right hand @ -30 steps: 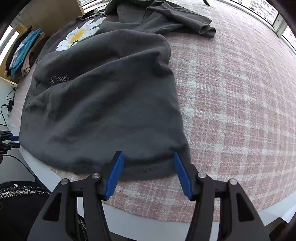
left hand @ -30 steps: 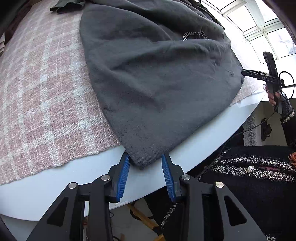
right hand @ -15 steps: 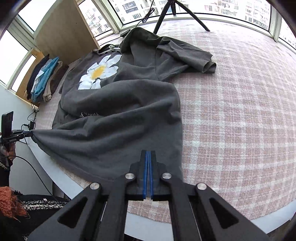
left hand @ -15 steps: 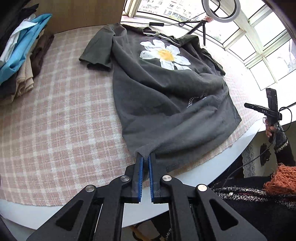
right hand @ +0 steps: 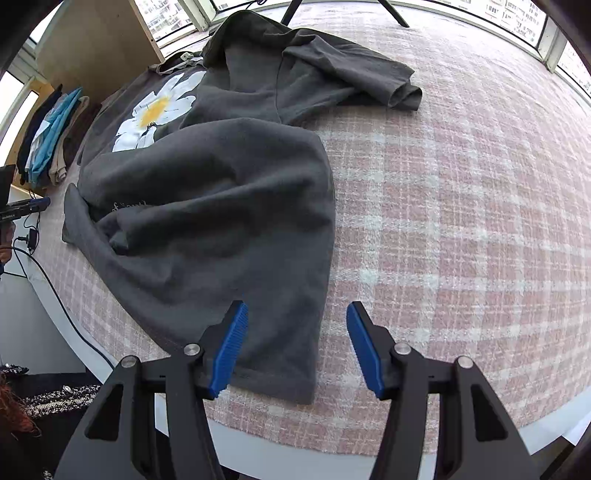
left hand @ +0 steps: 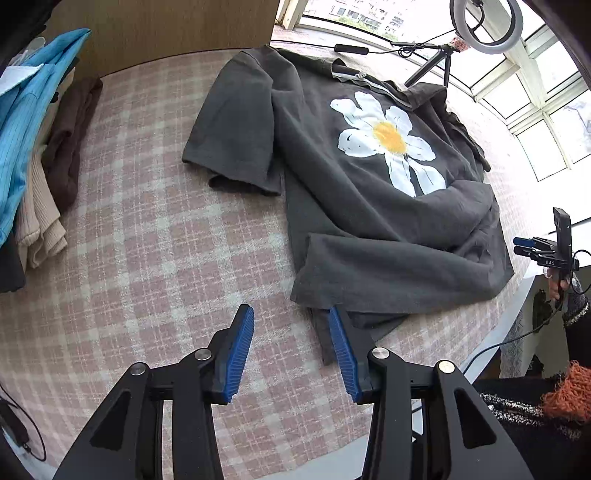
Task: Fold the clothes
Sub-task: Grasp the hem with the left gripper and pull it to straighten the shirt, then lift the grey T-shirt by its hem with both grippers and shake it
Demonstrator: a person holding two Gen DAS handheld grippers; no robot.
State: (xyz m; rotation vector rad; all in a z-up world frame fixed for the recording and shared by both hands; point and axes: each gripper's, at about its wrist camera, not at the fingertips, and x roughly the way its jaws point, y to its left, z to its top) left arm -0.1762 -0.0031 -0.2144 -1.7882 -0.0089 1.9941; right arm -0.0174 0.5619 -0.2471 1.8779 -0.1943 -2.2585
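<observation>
A dark grey T-shirt (left hand: 369,206) with a white and yellow daisy print (left hand: 388,142) lies face up on the pink plaid cloth (left hand: 166,258); its hem is pushed up into a loose fold over the lower body. My left gripper (left hand: 291,354) hangs open above the cloth just left of the shirt's near hem corner, holding nothing. In the right wrist view the same T-shirt (right hand: 221,206) spreads away from me, and my right gripper (right hand: 297,347) is open over its near right hem corner, which lies loose between the fingers.
Folded clothes (left hand: 33,147), blue, beige and brown, are stacked at the far left by a wooden panel (left hand: 166,29). A ring light on a tripod (left hand: 484,22) stands at the back by the windows. The round table's white edge (right hand: 332,458) runs close to me.
Both grippers went from shut on the shirt's hem corners to open. The hem, carried up toward the daisy, now lies dropped in a fold on the shirt.
</observation>
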